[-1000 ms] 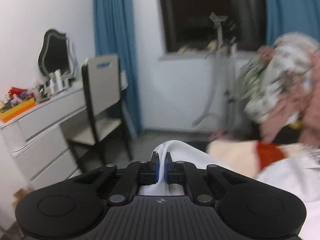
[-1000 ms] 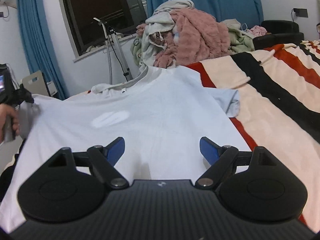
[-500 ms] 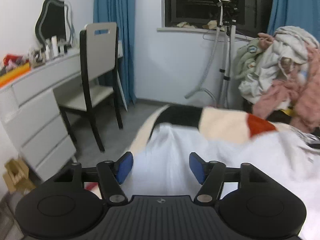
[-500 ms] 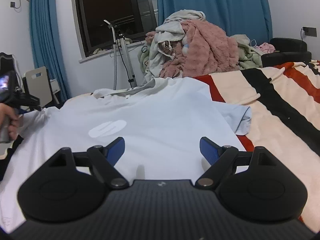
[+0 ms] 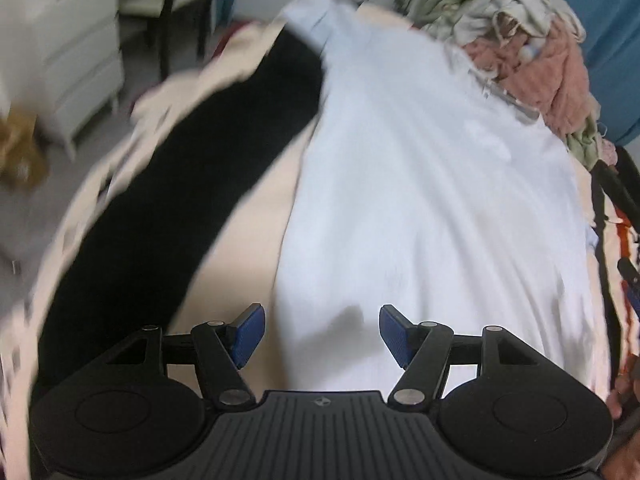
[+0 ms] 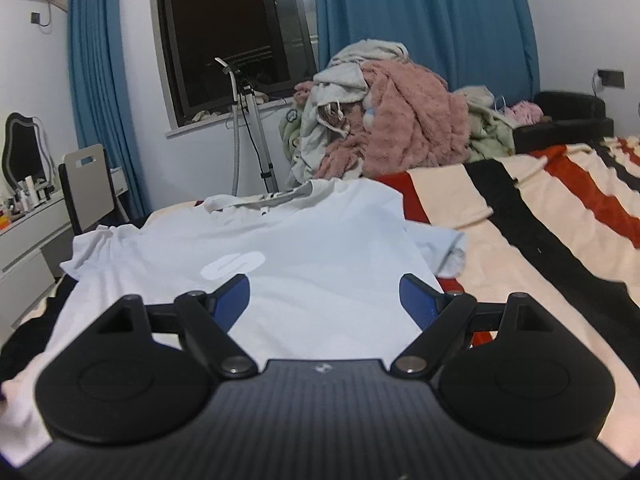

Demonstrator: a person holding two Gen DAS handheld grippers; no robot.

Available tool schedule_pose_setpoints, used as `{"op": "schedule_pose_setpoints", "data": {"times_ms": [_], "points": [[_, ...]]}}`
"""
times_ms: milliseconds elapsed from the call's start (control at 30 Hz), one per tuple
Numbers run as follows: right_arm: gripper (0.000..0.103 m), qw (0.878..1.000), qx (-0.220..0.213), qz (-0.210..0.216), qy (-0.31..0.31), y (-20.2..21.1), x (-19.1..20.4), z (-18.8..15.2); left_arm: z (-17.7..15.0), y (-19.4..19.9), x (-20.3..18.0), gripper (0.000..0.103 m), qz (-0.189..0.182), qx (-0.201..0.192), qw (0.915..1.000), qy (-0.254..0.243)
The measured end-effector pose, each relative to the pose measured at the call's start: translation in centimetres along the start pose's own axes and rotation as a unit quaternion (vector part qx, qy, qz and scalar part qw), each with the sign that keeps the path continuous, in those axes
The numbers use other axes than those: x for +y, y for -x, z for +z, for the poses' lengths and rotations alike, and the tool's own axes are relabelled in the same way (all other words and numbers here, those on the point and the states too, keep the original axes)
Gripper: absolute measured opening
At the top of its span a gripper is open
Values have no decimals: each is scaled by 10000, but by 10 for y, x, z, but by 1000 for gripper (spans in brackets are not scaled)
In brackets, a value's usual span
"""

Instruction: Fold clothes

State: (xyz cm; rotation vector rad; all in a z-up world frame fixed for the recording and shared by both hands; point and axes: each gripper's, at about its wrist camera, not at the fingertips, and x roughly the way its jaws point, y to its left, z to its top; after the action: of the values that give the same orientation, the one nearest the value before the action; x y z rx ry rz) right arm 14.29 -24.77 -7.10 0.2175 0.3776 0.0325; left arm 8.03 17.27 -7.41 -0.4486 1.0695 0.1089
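Observation:
A white T-shirt (image 6: 304, 248) lies spread flat on the striped bed cover, collar at the far end, a pale oval print on its chest. It also shows in the left wrist view (image 5: 432, 184), blurred by motion. My left gripper (image 5: 320, 334) is open and empty, above the shirt's near left edge. My right gripper (image 6: 324, 300) is open and empty, low over the shirt's lower part.
A striped cream, black and red bed cover (image 6: 540, 232) lies under the shirt. A pile of clothes (image 6: 384, 128) with a pink fleece sits at the far end. A garment steamer stand (image 6: 248, 128), a chair (image 6: 88, 184) and a white dresser (image 6: 24, 240) stand at the left.
My left gripper let go of the shirt's sleeve, opened, and swung back over the shirt's near left edge. The sleeve now lies flat. The right gripper stayed open and lowered slightly.

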Motion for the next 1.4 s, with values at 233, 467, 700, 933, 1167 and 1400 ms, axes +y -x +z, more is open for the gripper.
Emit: {"op": "schedule_pose_setpoints", "data": {"times_ms": [233, 467, 700, 933, 1167, 1400], "points": [[83, 9997, -15, 126, -208, 38, -8, 5, -27, 3, 8, 34, -373, 515, 9979, 144], [83, 10000, 24, 31, -66, 38, -11, 0, -32, 15, 1, 3, 534, 720, 9935, -702], [83, 9998, -80, 151, -41, 41, -13, 4, -30, 37, -2, 7, 1103, 609, 9875, -949], [83, 9994, -220, 270, -55, 47, -13, 7, -39, 82, -39, 69, 768, -643, 9852, -1390], [83, 9990, -319, 295, 71, 48, -10, 8, -30, 97, -109, 82, 37, -1779, 9715, -1567], [83, 9989, -407, 176, 159, 47, -9, 5, -35, 62, -190, 86, -696, -2558, 9450, -1917]]}}
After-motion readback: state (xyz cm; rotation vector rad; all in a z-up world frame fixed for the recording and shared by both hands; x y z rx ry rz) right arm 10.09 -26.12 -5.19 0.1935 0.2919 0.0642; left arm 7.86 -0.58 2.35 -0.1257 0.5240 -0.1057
